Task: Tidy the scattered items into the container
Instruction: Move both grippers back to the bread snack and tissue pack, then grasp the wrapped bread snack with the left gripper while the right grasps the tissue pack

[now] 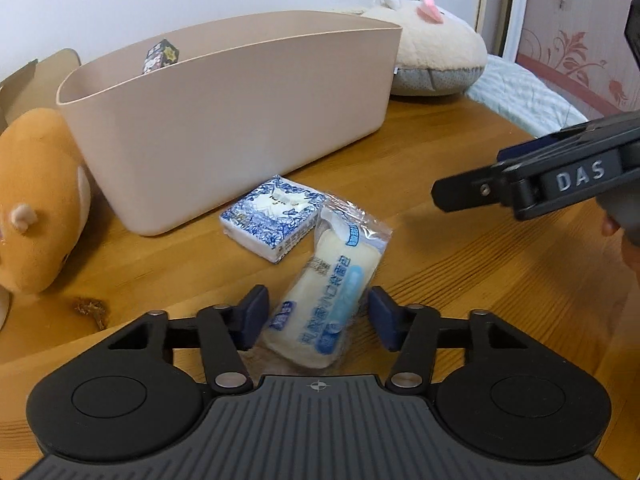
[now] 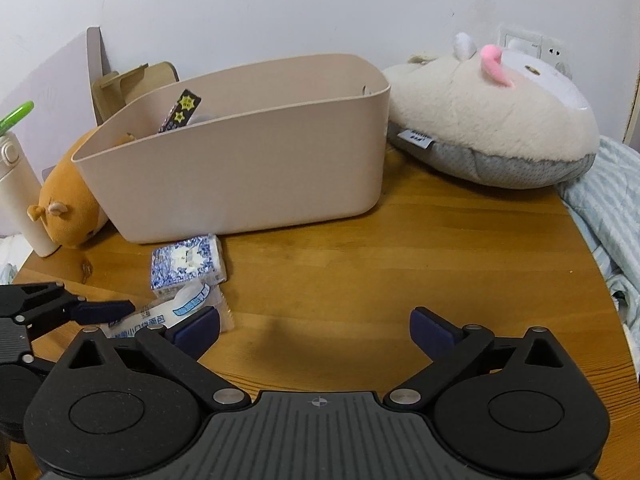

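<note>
A beige plastic container point(image 1: 240, 120) stands on the wooden table, with a black patterned packet point(image 1: 160, 56) inside. It also shows in the right wrist view point(image 2: 248, 168). In front of it lie a blue-and-white tissue pack point(image 1: 272, 216) and a clear wrapped bread packet point(image 1: 324, 296). My left gripper point(image 1: 316, 320) is open, its pads either side of the bread packet's near end without squeezing it. My right gripper point(image 2: 314, 330) is open and empty above bare table, right of the tissue pack point(image 2: 186, 264) and bread packet point(image 2: 172, 312). It shows side-on in the left wrist view point(image 1: 472, 192).
An orange hamster plush point(image 1: 32, 200) lies left of the container. A cream plush point(image 2: 492, 120) lies to its right. A white bottle point(image 2: 16, 200) stands at the far left. Striped bedding point(image 2: 608, 208) lies beyond the table's right edge. A brown scrap point(image 1: 90, 308) lies on the table.
</note>
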Tool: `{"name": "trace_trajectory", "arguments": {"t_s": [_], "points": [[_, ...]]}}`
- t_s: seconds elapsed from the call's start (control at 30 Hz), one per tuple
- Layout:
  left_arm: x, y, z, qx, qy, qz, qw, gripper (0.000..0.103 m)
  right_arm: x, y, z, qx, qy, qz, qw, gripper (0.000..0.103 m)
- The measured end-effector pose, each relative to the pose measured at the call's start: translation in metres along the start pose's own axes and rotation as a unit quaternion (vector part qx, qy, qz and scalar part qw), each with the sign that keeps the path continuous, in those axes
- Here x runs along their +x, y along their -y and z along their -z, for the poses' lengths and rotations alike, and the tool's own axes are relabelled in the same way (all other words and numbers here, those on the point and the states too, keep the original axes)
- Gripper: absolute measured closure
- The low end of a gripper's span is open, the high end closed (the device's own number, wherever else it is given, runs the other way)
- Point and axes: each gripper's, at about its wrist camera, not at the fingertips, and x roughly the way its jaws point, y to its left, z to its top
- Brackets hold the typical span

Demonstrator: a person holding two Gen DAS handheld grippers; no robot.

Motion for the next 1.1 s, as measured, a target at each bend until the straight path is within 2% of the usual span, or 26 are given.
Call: {"name": "trace_trajectory", "arguments": {"t_s": [0.13,0.37,0.5,0.7,0.9,1.1], "points": [[-0.002,0.001,0.001,-0.005,-0.001,-0.006,1.0000,0.055,0.004,0.001,0.002,0.000,-0.006,-0.001,1.000,0.000],[-0.023,-0.013,0.018,-0.042,-0.015,-0.042,0.9981,0.055,0.013,-0.007,-0.001,-0.010,-0.014,-0.004,1.000,0.000],[-0.039,-0.028,0.032,-0.066,-0.021,-0.066,0.9954,0.055,0.024,-0.026,-0.007,-0.029,-0.018,-0.015,0.999,0.000],[-0.051,-0.062,0.041,-0.124,-0.022,-0.116,0.9853,0.055,0.045,-0.070,-0.018,-0.058,-0.016,-0.038,0.997,0.000],[-0.049,-0.069,0.040,-0.132,-0.011,-0.127,0.9830,0.055,0.070,-0.103,-0.024,-0.092,-0.018,-0.021,0.995,0.000],[-0.039,-0.068,0.033,-0.134,0.004,-0.129,0.9825,0.054,0.084,-0.099,-0.024,-0.084,-0.018,-0.011,0.996,0.008]]}}
